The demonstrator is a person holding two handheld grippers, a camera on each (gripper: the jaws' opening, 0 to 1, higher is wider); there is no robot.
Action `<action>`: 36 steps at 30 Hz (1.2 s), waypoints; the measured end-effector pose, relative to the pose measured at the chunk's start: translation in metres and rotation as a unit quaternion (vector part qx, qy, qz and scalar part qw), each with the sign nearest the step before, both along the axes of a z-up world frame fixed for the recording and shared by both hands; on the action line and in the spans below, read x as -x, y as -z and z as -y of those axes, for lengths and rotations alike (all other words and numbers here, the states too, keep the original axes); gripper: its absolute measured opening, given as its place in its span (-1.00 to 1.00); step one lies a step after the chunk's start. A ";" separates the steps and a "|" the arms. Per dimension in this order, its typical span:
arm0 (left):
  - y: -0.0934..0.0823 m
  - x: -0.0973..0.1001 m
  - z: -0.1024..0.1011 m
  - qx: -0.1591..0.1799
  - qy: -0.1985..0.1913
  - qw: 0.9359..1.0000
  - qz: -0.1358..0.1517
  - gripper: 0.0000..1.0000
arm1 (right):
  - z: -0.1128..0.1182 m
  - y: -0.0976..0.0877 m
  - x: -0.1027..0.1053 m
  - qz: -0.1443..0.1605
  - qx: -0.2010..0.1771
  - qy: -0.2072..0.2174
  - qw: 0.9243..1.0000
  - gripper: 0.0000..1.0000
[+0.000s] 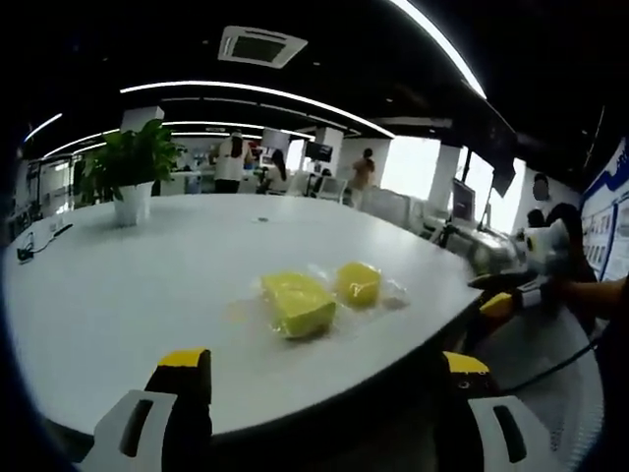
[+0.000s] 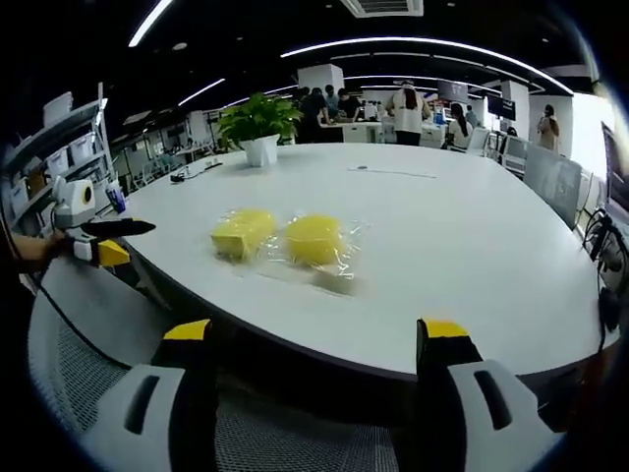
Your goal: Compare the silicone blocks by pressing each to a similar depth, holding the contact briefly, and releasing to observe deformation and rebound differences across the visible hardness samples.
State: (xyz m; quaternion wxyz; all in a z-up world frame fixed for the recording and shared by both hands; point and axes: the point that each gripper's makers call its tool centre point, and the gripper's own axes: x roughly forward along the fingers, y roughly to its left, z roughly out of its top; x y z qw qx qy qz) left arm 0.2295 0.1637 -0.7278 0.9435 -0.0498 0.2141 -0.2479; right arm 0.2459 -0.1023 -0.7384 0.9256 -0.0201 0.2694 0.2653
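Note:
Two yellow silicone blocks lie side by side in crinkled clear wrap on the white table (image 1: 147,285). In the left gripper view the larger block (image 1: 298,303) is nearer and the smaller block (image 1: 359,283) sits just right of it. My left gripper (image 1: 322,362) is open, its yellow-tipped jaws well short of both blocks. My right gripper (image 1: 491,293) hovers off the table's right edge. In the right gripper view the two blocks (image 2: 243,232) (image 2: 314,239) rest past the near table edge. My right gripper (image 2: 314,329) is open and empty, and the left gripper (image 2: 126,241) shows at the left.
A potted plant (image 1: 133,172) (image 2: 258,126) in a white pot stands on the far part of the table (image 2: 462,236). A grey mesh chair (image 2: 88,344) sits below the near edge. People stand among desks at the back, and shelves line the left wall (image 2: 49,147).

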 end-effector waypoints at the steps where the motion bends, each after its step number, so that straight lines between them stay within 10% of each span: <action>1: 0.000 0.000 0.000 0.000 0.000 1.000 0.000 0.98 | 0.000 0.001 0.001 -0.004 -0.002 0.002 1.000 0.55; 23: -0.032 -0.046 0.057 0.015 0.097 0.995 -0.028 0.61 | 0.000 0.001 0.001 0.002 0.000 -0.001 1.000 0.52; 36: -0.016 -0.120 0.116 0.047 0.103 0.992 -0.062 0.50 | 0.002 0.001 -0.002 0.015 0.014 0.002 1.000 0.49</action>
